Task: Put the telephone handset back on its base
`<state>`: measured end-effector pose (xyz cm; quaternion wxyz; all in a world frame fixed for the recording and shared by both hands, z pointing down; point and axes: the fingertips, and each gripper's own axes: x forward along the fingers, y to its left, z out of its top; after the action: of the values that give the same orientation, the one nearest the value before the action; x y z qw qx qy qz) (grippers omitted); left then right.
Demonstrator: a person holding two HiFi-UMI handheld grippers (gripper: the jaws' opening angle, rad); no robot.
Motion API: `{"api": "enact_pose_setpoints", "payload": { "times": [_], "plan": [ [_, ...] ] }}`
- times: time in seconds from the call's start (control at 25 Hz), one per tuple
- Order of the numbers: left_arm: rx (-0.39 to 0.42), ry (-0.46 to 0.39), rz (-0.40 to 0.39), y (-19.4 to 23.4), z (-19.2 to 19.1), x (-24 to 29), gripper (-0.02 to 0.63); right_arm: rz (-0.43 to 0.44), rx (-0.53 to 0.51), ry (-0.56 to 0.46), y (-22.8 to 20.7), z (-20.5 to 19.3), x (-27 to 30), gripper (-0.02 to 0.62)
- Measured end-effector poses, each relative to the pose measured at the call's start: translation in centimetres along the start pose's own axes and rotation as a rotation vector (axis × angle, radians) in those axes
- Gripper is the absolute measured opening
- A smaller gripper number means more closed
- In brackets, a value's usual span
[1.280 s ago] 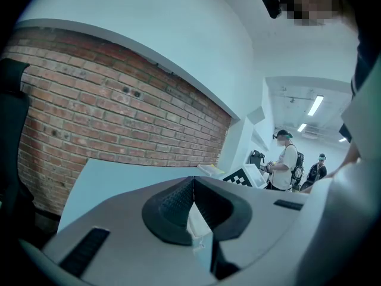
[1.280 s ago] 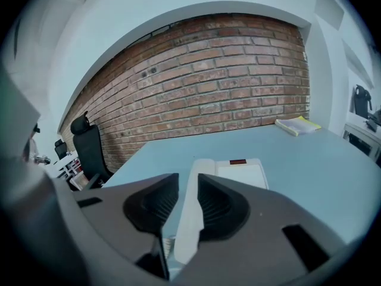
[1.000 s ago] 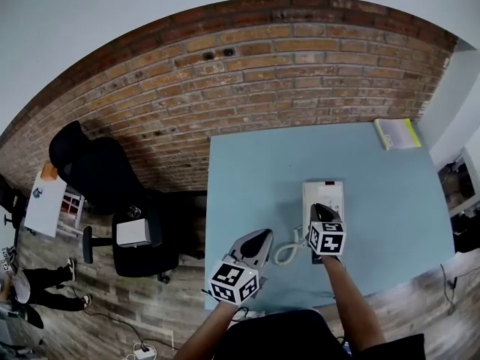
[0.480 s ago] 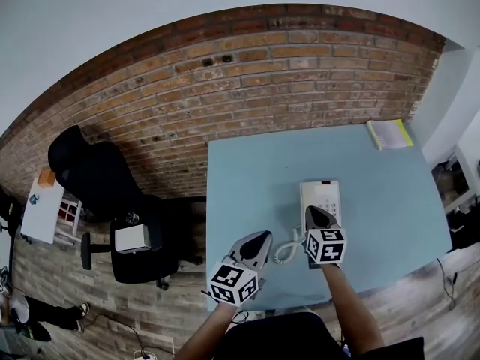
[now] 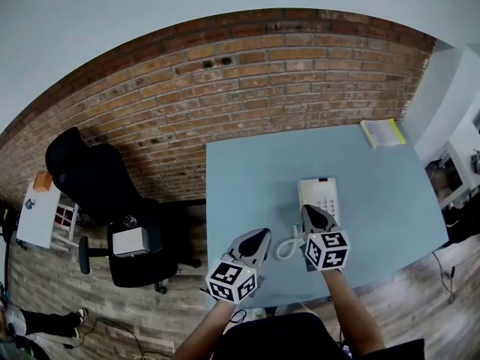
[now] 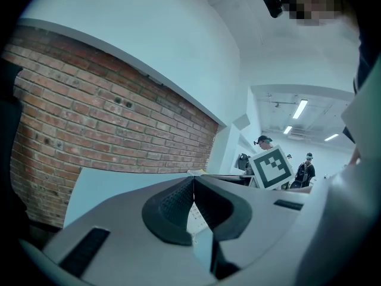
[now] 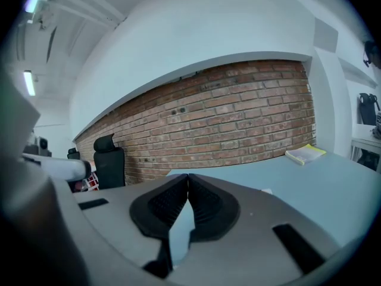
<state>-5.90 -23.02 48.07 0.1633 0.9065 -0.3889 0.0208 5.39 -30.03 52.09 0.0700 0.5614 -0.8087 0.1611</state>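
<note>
A white telephone base with a keypad lies on the light blue table. Its coiled cord trails off at its near left. My right gripper hovers over the phone's near end and hides that part. I cannot pick out the handset apart from the base. In the right gripper view the right gripper is shut and holds nothing. My left gripper hangs left of the cord, near the table's front edge. In its own view the left gripper is shut and empty, with the keypad showing behind the jaws.
A yellow-green book lies at the table's far right corner. A brick wall runs behind the table. A black office chair stands on the wooden floor to the left. People stand in the far room.
The head view has drifted a little, so the table sits slightly lower left. Both grippers stay about where they were, the right one still over the phone's near end.
</note>
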Motion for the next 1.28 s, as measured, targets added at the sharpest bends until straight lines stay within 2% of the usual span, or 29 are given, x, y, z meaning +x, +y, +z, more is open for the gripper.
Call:
{"api": "enact_pose_setpoints", "payload": {
  "times": [0.4,0.6,1.28],
  "plan": [
    [0.113,-0.026,-0.015,0.2,1.8,-2.4,0.009,0.015,-0.025,-0.093,4.7,2.9,-3.9,0.014],
    [0.114,-0.045,-0.021,0.7,2.4,-4.1,0.009,0.004,-0.063,-0.123,7.0,3.6,-5.8,0.014],
    [0.086,-0.066,-0.069,1.0,1.4,-8.0,0.010,-0.023,0.033,-0.149,10.7,2.4,-8.5,0.014]
  ]
}}
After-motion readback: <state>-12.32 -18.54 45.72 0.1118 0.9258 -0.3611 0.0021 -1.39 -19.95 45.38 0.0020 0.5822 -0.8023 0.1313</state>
